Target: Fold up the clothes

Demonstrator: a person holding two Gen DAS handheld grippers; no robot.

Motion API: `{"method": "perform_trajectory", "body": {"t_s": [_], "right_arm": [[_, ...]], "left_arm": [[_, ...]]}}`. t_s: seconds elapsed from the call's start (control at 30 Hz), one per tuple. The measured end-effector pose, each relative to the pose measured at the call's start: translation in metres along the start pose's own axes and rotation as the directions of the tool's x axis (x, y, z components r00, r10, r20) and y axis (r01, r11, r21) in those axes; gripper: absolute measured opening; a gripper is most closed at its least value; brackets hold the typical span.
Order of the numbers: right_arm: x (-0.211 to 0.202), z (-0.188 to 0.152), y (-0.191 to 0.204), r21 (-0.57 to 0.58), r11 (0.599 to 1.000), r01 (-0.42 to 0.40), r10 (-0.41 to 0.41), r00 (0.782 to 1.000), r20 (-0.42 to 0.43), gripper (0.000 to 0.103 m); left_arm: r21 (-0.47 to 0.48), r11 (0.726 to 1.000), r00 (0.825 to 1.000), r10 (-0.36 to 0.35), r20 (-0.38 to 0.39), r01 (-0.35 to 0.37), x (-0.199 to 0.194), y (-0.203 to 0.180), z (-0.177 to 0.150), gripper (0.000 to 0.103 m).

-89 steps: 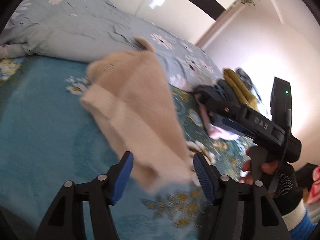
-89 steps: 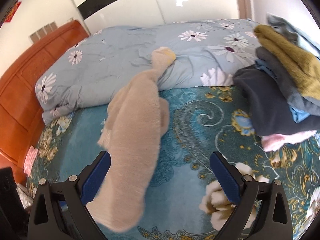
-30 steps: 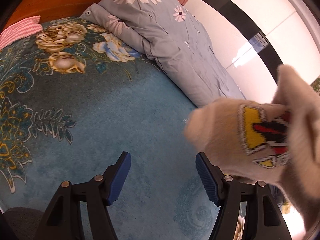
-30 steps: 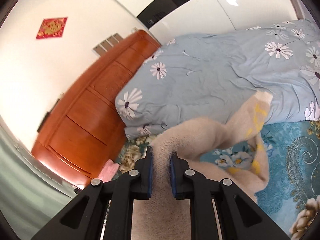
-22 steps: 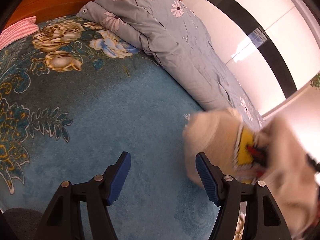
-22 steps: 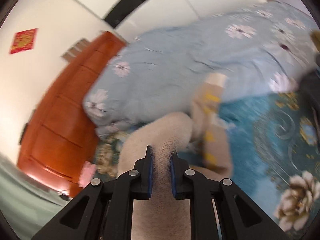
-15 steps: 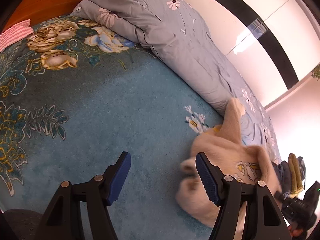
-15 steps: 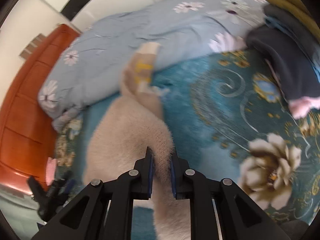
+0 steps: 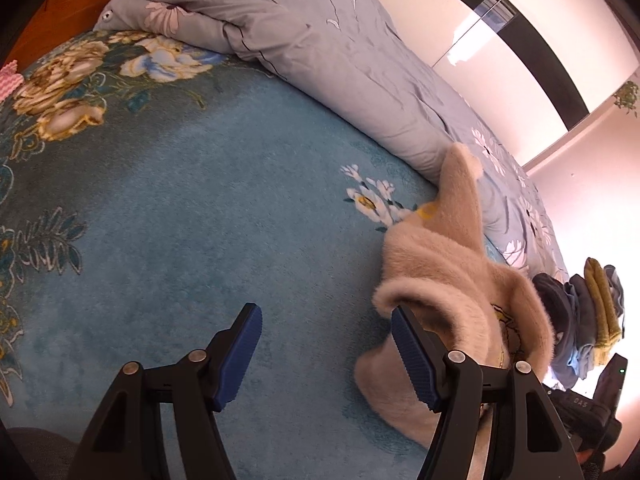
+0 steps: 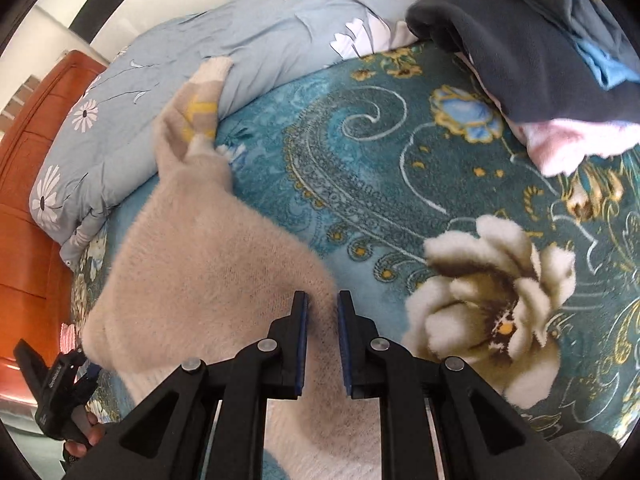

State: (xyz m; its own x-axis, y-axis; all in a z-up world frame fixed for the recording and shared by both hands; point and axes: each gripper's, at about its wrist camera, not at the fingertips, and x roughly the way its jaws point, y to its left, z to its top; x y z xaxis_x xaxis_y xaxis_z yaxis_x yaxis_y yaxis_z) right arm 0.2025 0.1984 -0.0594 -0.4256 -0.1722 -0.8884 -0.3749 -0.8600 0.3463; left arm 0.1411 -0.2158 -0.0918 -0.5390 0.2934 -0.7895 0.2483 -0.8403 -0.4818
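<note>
Where the teal flowered blanket (image 9: 168,208) covers the bed, it takes up most of both views; large cream flower pattern (image 10: 492,288) toward the right tool's side.

Quilt (image 9: 320,48): pale blue, daisy print, bunched along the far edge of the blanket, against an orange wooden headboard (image 10: 24,168).

Sweater (image 10: 208,280): beige, fuzzy, lying crumpled on the blanket beside the quilt. One sleeve (image 9: 460,192) reaches up onto the quilt's edge; yellow pattern shows near the cuff. One second ago it hung in the air; it now rests on the bed.

Pile of clothes (image 10: 540,40): dark grey, blue, pink and, in the left view, mustard pieces (image 9: 600,304), stacked at the blanket's far right, apart from the sweater.

Right tool (image 10: 322,344): fingers nearly pressed together, pinching a fold of the sweater's near edge between the blue pads, as in the earlier frames. Its black body shows low in the left view (image 9: 588,412).

Left tool (image 9: 324,356): fingers spread wide, holding nothing, unchanged from a second ago. Its right pad (image 9: 412,360) sits against the sweater's rolled edge; whether it touches cannot be told. Left pad over bare blanket. In the right view it appears at lower left (image 10: 52,392), held by a hand (image 10: 82,440).
</note>
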Motion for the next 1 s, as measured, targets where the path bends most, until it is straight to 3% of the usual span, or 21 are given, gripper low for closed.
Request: {"method": "perform_trajectory", "body": {"t_s": [0.1, 0.2, 0.27, 0.37, 0.47, 0.57, 0.77, 1.0], "right_arm": [[-0.017, 0.012, 0.016, -0.066, 0.998, 0.018, -0.015, 0.999, 0.041, 0.016], [-0.029, 0.027, 0.037, -0.137, 0.990, 0.023, -0.012, 0.997, 0.080, 0.025], [-0.022, 0.044, 0.067, -0.210, 0.978, -0.011, 0.029, 0.996, 0.079, 0.042], [0.000, 0.066, 0.114, -0.290, 0.953, -0.083, 0.100, 0.994, 0.045, 0.059], [0.034, 0.084, 0.157, -0.343, 0.931, -0.127, 0.130, 0.991, -0.014, 0.059], [0.074, 0.101, 0.191, -0.389, 0.919, -0.070, 0.058, 0.997, -0.043, 0.059], [0.124, 0.122, 0.216, -0.395, 0.918, 0.037, -0.068, 0.996, -0.063, 0.059], [0.164, 0.125, 0.233, -0.436, 0.892, 0.119, -0.178, 0.979, -0.099, 0.059]], "left_arm": [[-0.025, 0.999, 1.000, -0.027, -0.016, 0.027, 0.003, 0.001, 0.002, 0.071], [-0.050, 0.997, 0.997, -0.066, -0.025, 0.065, 0.003, 0.002, 0.004, 0.071], [-0.055, 0.995, 0.997, -0.079, -0.025, 0.078, 0.003, 0.001, 0.005, 0.071], [-0.056, 0.996, 0.997, -0.076, -0.023, 0.074, 0.004, 0.002, 0.008, 0.071], [-0.089, 0.993, 0.996, -0.083, -0.023, 0.081, 0.007, 0.010, 0.013, 0.071], [-0.141, 0.986, 0.995, -0.099, -0.024, 0.094, 0.010, 0.021, 0.018, 0.071], [-0.212, 0.970, 0.992, -0.128, -0.023, 0.120, 0.018, 0.037, 0.027, 0.071], [-0.218, 0.967, 0.989, -0.140, -0.042, 0.128, 0.026, 0.038, 0.031, 0.071]]}}
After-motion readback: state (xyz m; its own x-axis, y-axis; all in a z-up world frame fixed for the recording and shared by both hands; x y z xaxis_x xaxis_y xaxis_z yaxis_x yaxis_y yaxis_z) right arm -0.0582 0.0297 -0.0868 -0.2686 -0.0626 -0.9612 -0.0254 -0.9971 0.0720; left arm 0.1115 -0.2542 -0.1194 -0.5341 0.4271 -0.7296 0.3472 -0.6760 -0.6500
